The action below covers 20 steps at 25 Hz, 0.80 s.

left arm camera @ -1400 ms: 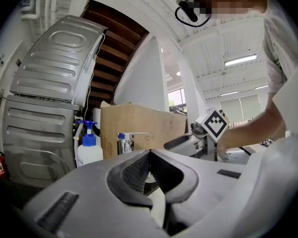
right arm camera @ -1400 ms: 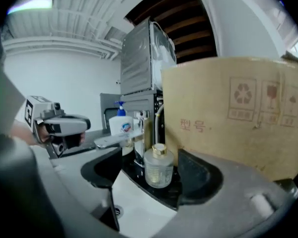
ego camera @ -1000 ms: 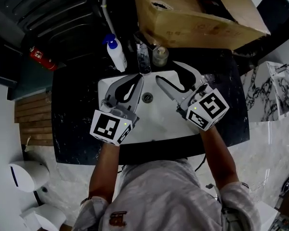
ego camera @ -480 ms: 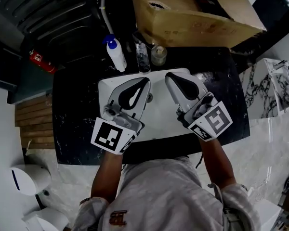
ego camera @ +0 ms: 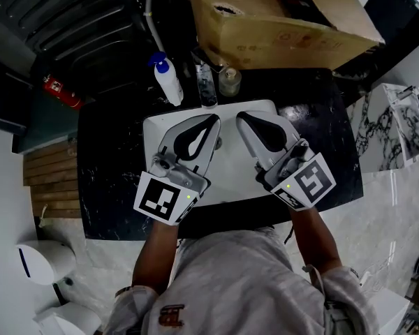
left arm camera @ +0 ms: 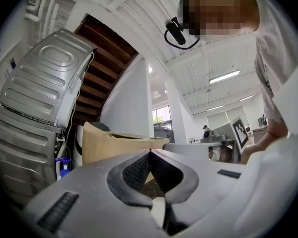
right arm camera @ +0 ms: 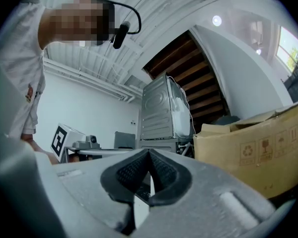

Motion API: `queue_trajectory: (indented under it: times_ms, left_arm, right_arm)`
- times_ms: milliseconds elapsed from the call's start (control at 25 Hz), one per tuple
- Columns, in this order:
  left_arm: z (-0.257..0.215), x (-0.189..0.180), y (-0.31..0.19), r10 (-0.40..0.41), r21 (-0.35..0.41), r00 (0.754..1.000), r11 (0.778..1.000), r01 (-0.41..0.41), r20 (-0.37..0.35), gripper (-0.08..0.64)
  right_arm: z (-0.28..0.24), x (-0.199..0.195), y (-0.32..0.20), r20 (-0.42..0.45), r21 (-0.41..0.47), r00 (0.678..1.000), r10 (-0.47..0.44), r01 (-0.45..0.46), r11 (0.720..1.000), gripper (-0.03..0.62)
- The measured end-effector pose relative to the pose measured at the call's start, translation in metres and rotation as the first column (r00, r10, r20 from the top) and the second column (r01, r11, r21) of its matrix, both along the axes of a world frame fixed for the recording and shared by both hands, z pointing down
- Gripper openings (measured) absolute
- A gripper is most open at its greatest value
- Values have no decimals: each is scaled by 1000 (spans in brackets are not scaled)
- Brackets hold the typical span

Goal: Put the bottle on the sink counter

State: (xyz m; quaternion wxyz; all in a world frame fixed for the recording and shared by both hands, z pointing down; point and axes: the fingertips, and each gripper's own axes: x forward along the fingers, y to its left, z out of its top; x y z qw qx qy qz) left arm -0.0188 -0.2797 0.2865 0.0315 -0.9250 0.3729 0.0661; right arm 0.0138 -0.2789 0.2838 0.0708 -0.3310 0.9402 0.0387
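We hold our left tool point(ego camera: 211, 121) and right tool point(ego camera: 241, 117) over the white sink point(ego camera: 153, 128), each with its tips together. The bottle point(ego camera: 169, 81) with the blue top stands on the dark surface point(ego camera: 105, 159) behind the sink.

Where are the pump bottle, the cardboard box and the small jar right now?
pump bottle point(ego camera: 171, 86), head view, on its white body.
cardboard box point(ego camera: 290, 35), head view, on its top face.
small jar point(ego camera: 230, 81), head view, on its top.
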Motion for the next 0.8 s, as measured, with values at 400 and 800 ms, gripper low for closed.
queue_trajectory:
  times_ms: [400,800]
  left_arm:
    - [1,0,0,-2,-4,1000,1000,2,11,2]
    - [-1,0,1,-4,2,1000,1000,4,14,2]
  right_arm:
    - [2,-1,3,-9,-9,1000,-19,19,1000,0]
    - [6,-1,4,-21,-21,999,-29,29,999,0]
